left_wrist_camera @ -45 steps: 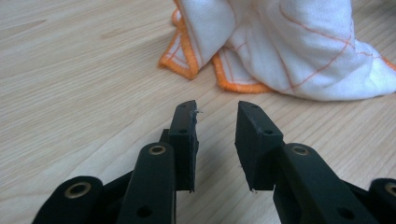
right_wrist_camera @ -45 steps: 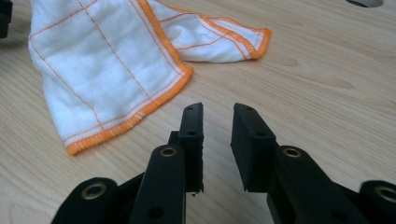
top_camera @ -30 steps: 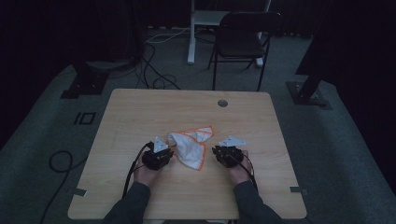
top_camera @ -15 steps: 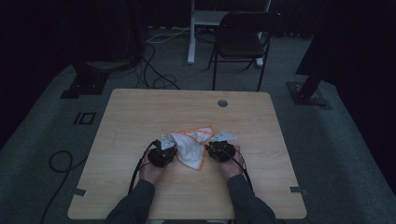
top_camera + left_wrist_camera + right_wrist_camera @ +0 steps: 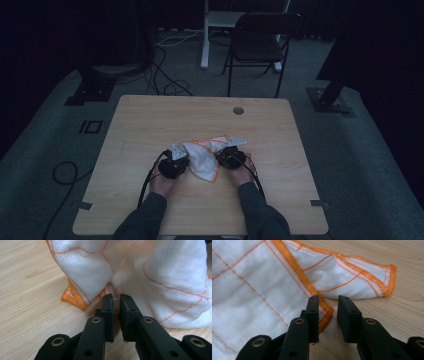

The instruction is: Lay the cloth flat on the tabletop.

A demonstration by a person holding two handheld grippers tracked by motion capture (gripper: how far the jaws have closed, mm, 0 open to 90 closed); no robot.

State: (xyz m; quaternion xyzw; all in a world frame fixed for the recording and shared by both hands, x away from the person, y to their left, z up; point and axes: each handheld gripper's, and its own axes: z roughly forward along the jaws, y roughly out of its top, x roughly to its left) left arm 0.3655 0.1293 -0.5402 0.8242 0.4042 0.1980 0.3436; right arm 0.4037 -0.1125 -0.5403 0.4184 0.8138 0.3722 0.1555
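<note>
A white cloth (image 5: 202, 159) with an orange hem and orange grid lines lies bunched on the wooden table (image 5: 150, 120) between my two grippers. My left gripper (image 5: 183, 154) is at the cloth's left side. In the left gripper view its jaws (image 5: 116, 298) have been closing and stand almost together, pinching a fold of the cloth (image 5: 85, 272) by its orange hem. My right gripper (image 5: 221, 153) is at the cloth's right side. Its jaws (image 5: 328, 300) have just been opening and stand apart, with a hemmed corner of the cloth (image 5: 324, 312) lying loose at the left jaw.
A round cable hole (image 5: 238, 110) sits near the table's far edge. Beyond the table stand a dark chair (image 5: 260, 42) and a white desk leg (image 5: 205, 35). Cables (image 5: 165, 85) run over the grey floor, and dark stands sit at both sides.
My right gripper has moved left, in toward the cloth and the left gripper. The cloth is bunched more tightly between them. The left hand has stayed about where it was.
</note>
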